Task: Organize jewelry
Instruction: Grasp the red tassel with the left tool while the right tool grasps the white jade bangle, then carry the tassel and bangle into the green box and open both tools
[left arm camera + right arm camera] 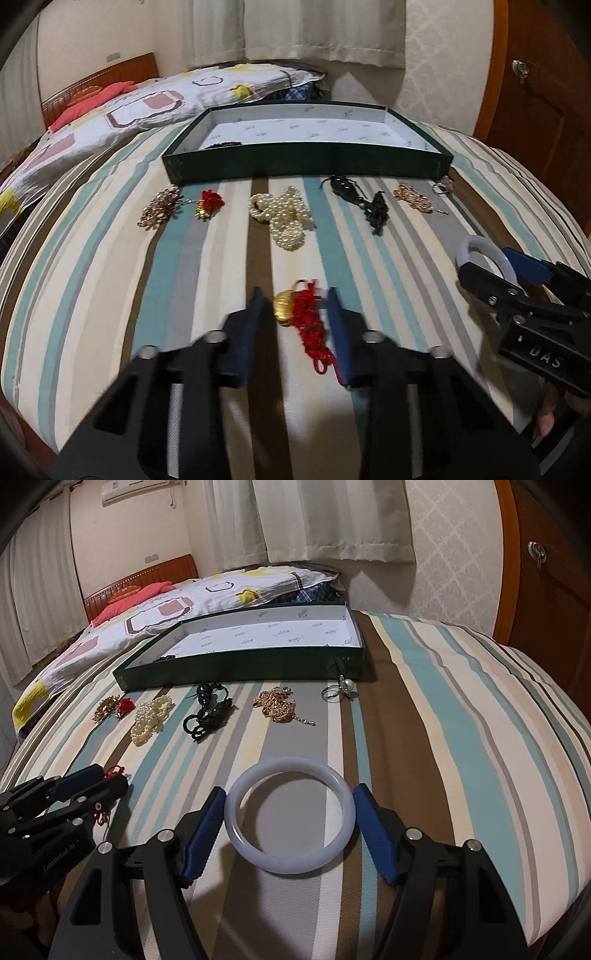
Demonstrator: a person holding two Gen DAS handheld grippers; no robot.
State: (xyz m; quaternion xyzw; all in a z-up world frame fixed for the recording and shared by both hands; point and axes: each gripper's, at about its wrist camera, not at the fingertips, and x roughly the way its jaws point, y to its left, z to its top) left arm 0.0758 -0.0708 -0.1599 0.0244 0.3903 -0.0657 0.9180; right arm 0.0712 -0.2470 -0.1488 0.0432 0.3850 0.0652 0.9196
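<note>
On the striped bedspread (424,686) lies a white bangle (290,818). It is a smooth, milky ring that lets a little light through. It sits flat between the two blue pads of the right gripper (290,805). The pads stand wide, one at each side of the ring, but I cannot tell if they press on it.

The left gripper (295,317) has its pads set narrow, with a red knotted cord charm (308,325) between them. The charm has a round gold piece at one end and a twisted red cord with a small loop. The picture is blurred there, so I cannot tell if the pads squeeze it.

Farther back is a row of jewelry: a gold brooch (159,206), a second red and gold charm (209,204), a heap of pearl strands (282,216), a black bead cord (364,199), a gold chain (413,197) and a pearl ring (341,692). Behind them sits a flat green box (306,166) with white printed paper inside.

The right gripper's body reads "DAS". The left one reads "GenRobot AI".
</note>
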